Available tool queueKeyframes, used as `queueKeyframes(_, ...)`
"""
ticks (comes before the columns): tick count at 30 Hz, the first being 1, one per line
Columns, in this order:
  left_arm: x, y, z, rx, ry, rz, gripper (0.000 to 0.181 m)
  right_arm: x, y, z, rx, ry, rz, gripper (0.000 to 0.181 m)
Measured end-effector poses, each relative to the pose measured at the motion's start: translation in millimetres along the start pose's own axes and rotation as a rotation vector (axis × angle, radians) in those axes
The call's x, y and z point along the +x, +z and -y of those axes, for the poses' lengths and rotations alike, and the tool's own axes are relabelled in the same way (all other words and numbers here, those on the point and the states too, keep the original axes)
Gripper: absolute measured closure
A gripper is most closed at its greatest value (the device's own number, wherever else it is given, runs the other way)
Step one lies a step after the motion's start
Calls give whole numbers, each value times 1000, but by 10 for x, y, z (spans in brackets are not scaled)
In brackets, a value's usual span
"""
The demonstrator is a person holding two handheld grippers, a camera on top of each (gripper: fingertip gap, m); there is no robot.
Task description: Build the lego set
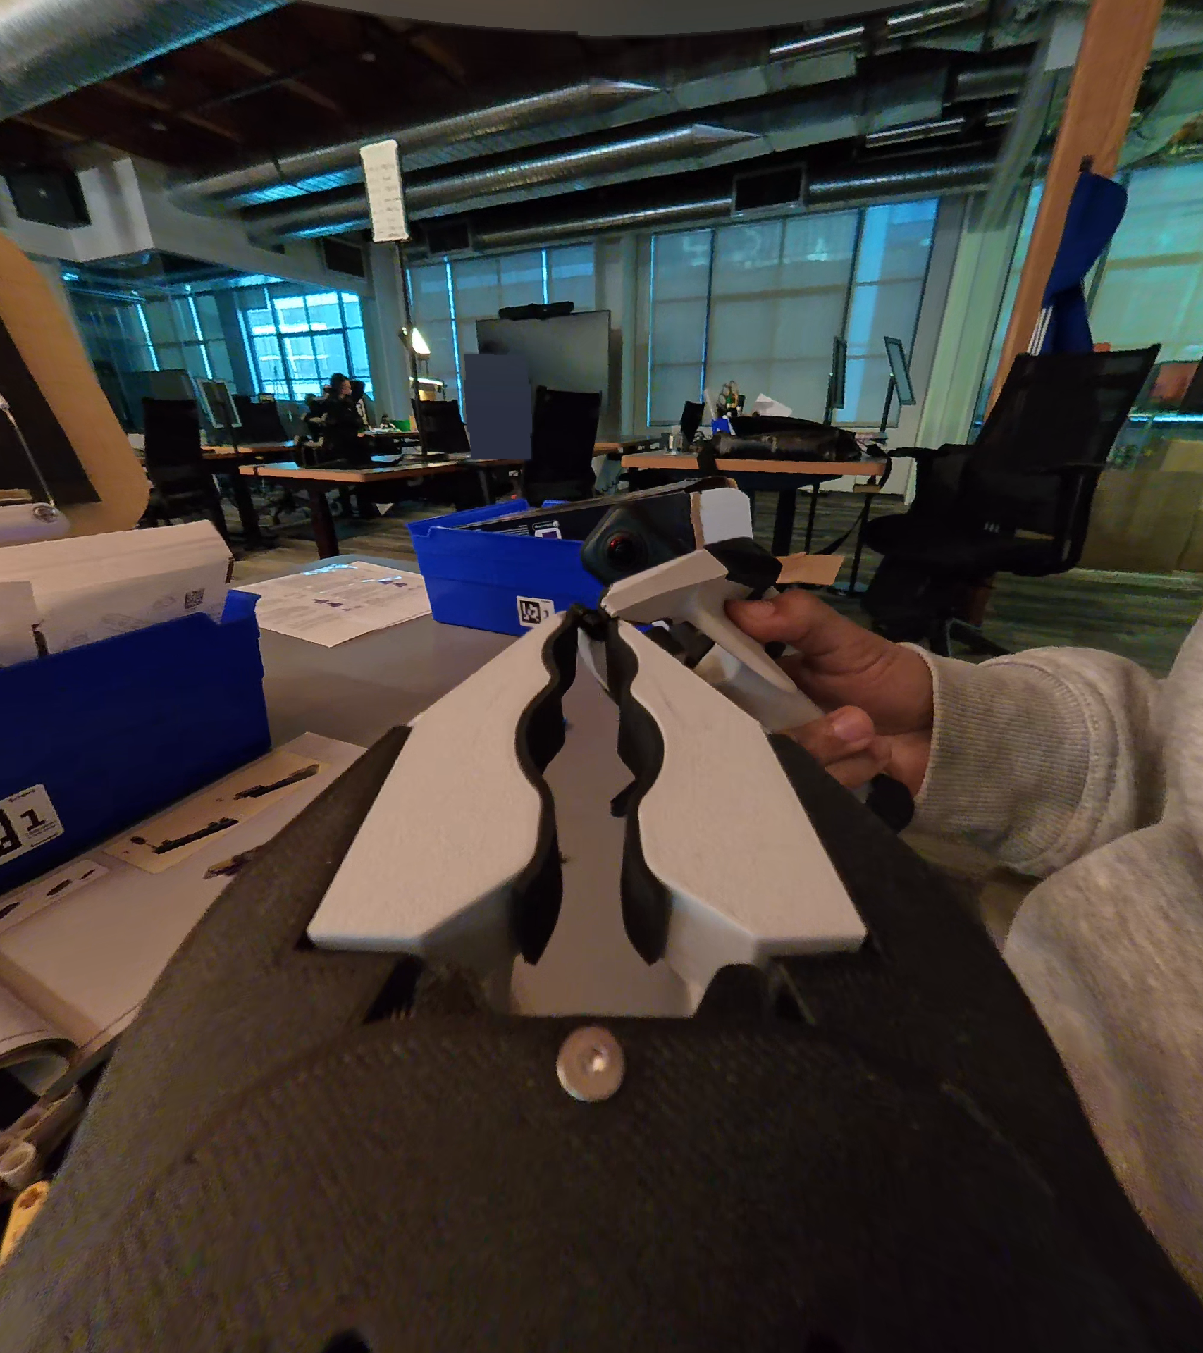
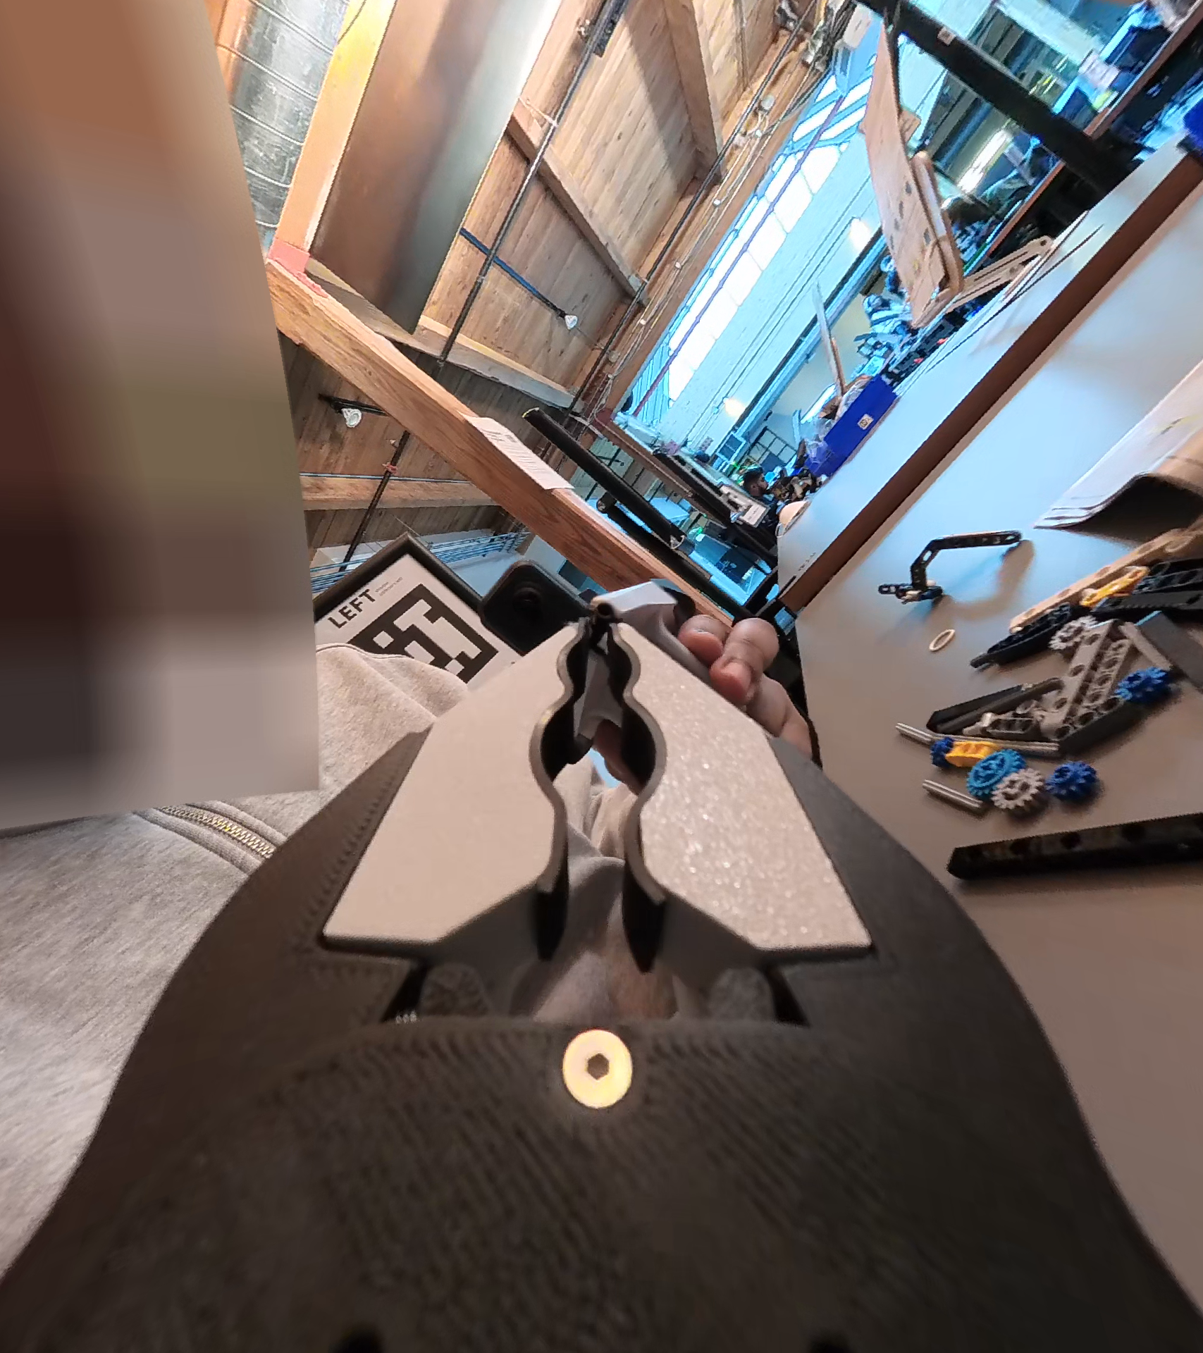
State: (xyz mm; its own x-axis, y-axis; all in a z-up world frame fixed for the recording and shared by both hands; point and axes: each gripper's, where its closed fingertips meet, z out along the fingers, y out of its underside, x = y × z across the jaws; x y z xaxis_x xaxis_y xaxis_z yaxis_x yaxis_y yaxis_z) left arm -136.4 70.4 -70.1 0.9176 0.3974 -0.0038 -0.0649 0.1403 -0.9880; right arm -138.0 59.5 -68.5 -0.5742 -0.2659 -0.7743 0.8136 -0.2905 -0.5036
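My left gripper [image 1: 589, 622] is held up above the table [image 1: 364, 681], shut on a small black Lego piece [image 1: 592, 619] at its tips. My right gripper [image 2: 600, 628] meets it tip to tip and is shut on a small black Lego piece [image 2: 595, 635]; whether it is the same piece, I cannot tell. Each view shows the other gripper [image 1: 664, 586] just beyond, held by a hand [image 1: 840, 681]. Loose Lego parts lie on the table in the right wrist view: blue gears [image 2: 995, 772], a grey frame [image 2: 1089, 677], a long black beam [image 2: 1111, 842].
Two blue bins [image 1: 93, 732] [image 1: 503, 578] stand on the table, the near one with paper bags in it. An open instruction booklet [image 1: 166, 827] lies at the left. A grey-sleeved arm [image 1: 1133, 805] fills the right. Office desks and chairs stand behind. Less than 4 cm separates the two grippers' tips.
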Motion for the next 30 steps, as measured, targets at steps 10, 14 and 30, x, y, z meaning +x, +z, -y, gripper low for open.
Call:
queueKeyframes(10,-25,-20,-3,12,-75,-30,178,2,-75,56,-8,-22,-43,174)
queueKeyframes(14,12,-10,-20,6,-76,-47,178,0,-35,-5,-37,-7,-33,173)
queueKeyframes(30,102,-42,-59,-30,-208,-188,178,-2,-39,-109,-117,43,-18,179)
